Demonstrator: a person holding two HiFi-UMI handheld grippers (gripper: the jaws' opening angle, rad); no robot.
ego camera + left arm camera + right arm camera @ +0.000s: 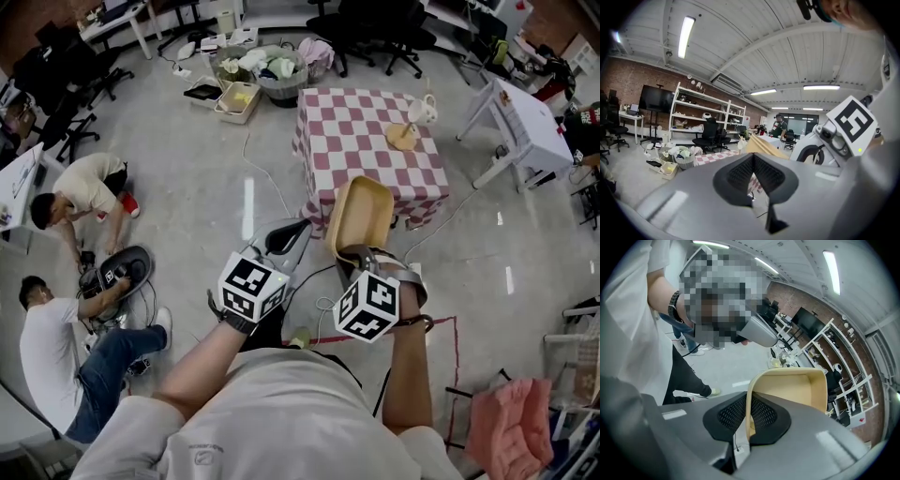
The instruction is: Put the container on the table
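Right gripper (pixel 748 423): jaws clenched on one wall of the container (pixel 788 391), a pad on either side of the wall's edge.
Container: tan, rectangular, rounded corners, nothing inside; held in the air, tilted, open side towards the head camera.
Container position: above the floor, in front of the near edge of the table (pixel 367 141) in the head view; not resting on the table.
Left gripper (pixel 753 157): jaws closed tip to tip, nothing between them; beside the right gripper, just left of the container.
Table: square, covered by a red and white checked cloth.
On the table: a pale mug (pixel 423 111) and a round wooden mat (pixel 401 139), near the far right corner.
Floor beyond the table: a round basket (pixel 280 73) of bundled cloths and a shallow tray (pixel 237 99).
Floor at left: two people (pixel 82 187) crouched over black equipment.
At right: a white table (pixel 531 118); a pink cloth (pixel 506 424) lower down.
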